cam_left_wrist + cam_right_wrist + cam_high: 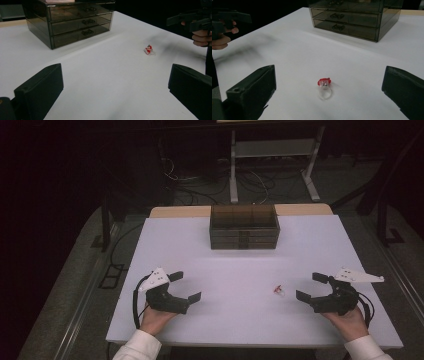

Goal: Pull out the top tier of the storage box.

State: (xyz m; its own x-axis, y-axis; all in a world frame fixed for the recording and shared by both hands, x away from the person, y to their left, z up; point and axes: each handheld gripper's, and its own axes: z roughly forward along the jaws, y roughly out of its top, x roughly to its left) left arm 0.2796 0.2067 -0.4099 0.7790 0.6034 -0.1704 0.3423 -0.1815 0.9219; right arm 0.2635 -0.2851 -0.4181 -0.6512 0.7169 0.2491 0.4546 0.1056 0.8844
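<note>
Ring (324,86) lies loose on the white counter (235,240), toward its front right.
Both grippers, left gripper (182,288) and right gripper (313,287), rest released near the front edge; the drawer box (244,227) waits at the back.

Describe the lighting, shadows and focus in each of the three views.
High view: white table lit, surroundings dark, drawer unit dim. Left gripper view: soft smeared shadows on the table beside the red ring. Right gripper view: ring fairly sharp, faint shadow beneath; near black jaws slightly soft.
</note>
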